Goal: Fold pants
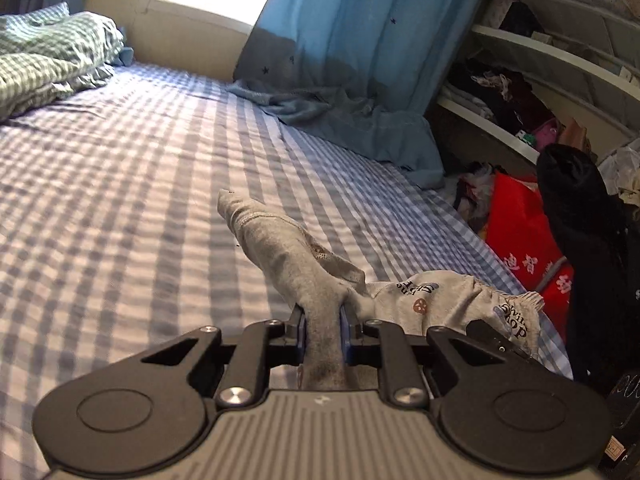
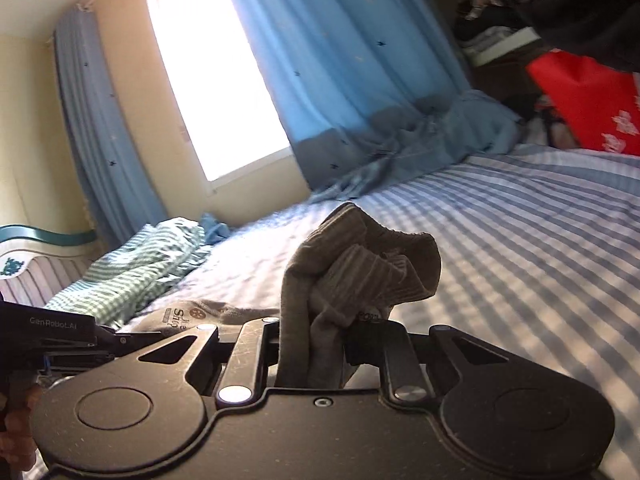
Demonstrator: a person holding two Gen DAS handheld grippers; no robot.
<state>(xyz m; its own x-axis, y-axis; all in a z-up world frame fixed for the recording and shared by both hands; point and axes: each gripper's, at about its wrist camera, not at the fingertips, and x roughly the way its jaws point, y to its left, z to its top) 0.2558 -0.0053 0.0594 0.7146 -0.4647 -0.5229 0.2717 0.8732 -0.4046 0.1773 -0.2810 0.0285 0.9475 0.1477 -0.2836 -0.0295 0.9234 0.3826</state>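
Between the nearly closed fingers of the left tool [image 1: 323,330], a bunched fold of grey pants [image 1: 280,248] is pinched and sticks up ahead of it. Off to its right, the printed cloth stretches to the right tool [image 2: 312,344], likewise clamped on a ribbed grey wad. Beyond both lies the checked bed [image 1: 120,168], with a blue curtain [image 1: 360,40] behind.

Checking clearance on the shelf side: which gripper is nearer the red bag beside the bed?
Right. The right gripper, shut on the grey pants, is on the red bag side; the left gripper, also clamping them, sits farther off.
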